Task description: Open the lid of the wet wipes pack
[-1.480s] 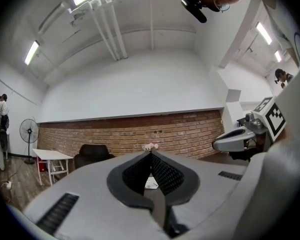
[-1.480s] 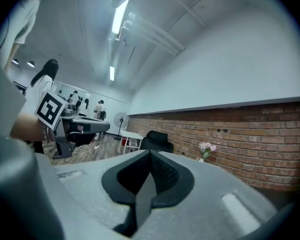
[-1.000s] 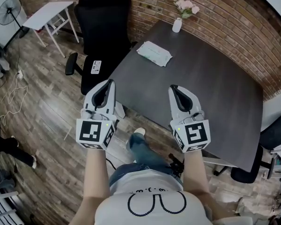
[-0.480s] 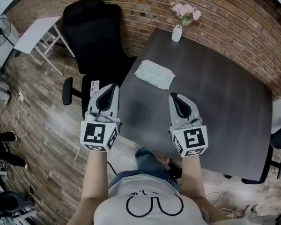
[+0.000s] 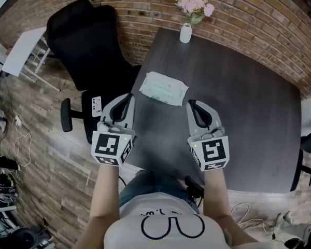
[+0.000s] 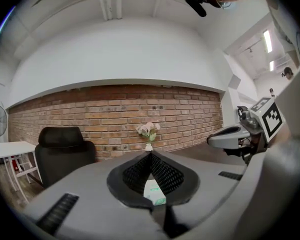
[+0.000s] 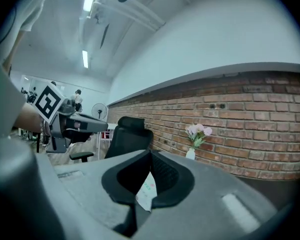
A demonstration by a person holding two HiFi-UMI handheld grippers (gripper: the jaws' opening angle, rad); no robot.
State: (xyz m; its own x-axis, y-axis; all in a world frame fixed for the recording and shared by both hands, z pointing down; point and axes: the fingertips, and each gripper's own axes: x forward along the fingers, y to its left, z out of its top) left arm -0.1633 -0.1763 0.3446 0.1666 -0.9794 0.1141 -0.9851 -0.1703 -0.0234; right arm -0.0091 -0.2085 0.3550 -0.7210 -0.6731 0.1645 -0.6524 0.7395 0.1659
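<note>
Over the last second I have brought both grippers forward over the near edge of the table (image 5: 238,102). The wet wipes pack (image 5: 163,88) now lies just ahead of them instead of well up the top.

In the head view the pack lies flat on the dark top near its left edge, just beyond the tips of the left gripper (image 5: 126,95) and the right gripper (image 5: 192,103). Neither touches it. A vase of flowers (image 5: 185,33) stands at the far edge.

In the left gripper view the jaws are pressed together with nothing between them. The pack (image 6: 154,193) shows only past them, on the table ahead.

The right gripper view reads the same: jaws together and empty, with the pack (image 7: 147,191) beyond.

I take the pack for a light, soft film pouch that will slide and buckle if pushed. The faint oval in the middle of its top face is probably the stiff flap lid, though I cannot make out its lifting lip from here. I would pin one end of the pouch with one gripper. With the other opened slightly, I would catch the lid's edge and avoid pinching the film.
</note>
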